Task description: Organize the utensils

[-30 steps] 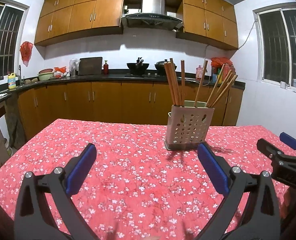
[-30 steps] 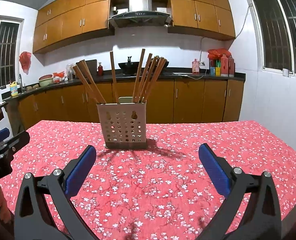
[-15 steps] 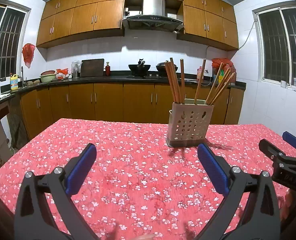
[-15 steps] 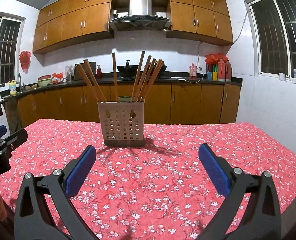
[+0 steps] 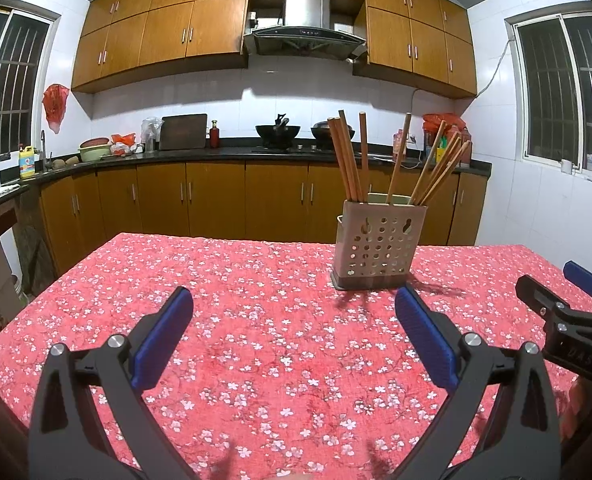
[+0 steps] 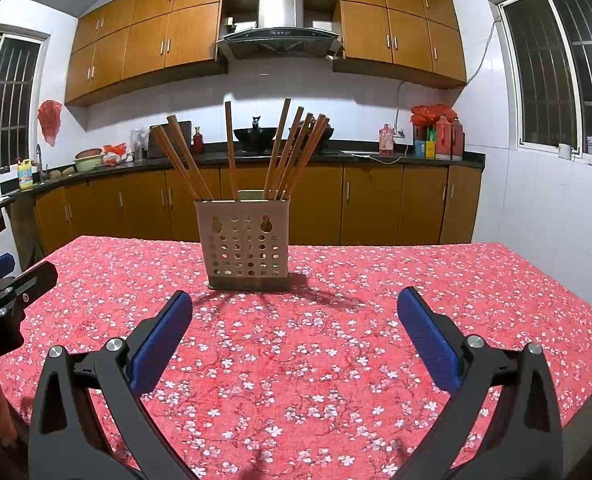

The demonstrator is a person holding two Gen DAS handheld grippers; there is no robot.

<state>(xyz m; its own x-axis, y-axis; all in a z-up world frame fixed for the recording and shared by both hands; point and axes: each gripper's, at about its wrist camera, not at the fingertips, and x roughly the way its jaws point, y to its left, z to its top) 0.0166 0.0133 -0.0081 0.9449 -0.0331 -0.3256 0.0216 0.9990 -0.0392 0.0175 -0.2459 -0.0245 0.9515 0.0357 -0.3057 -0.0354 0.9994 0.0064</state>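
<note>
A beige perforated utensil holder (image 5: 378, 246) stands upright on the table with the red floral cloth (image 5: 255, 320); it also shows in the right wrist view (image 6: 245, 246). Several wooden chopsticks (image 5: 360, 160) stand in it, fanned out, also seen from the right wrist (image 6: 291, 152). My left gripper (image 5: 293, 312) is open and empty, short of the holder and to its left. My right gripper (image 6: 293, 312) is open and empty, facing the holder from the front. Each gripper shows at the edge of the other's view: the right one (image 5: 556, 304), the left one (image 6: 19, 280).
Wooden kitchen cabinets and a dark counter (image 5: 215, 152) with woks, bottles and a cutting board run behind the table. Barred windows (image 6: 568, 68) are on both side walls. The table's far edge (image 6: 376, 245) lies just behind the holder.
Both grippers have risen or tilted up slightly, so the holder sits a little lower in both views. Both stay open and empty.
</note>
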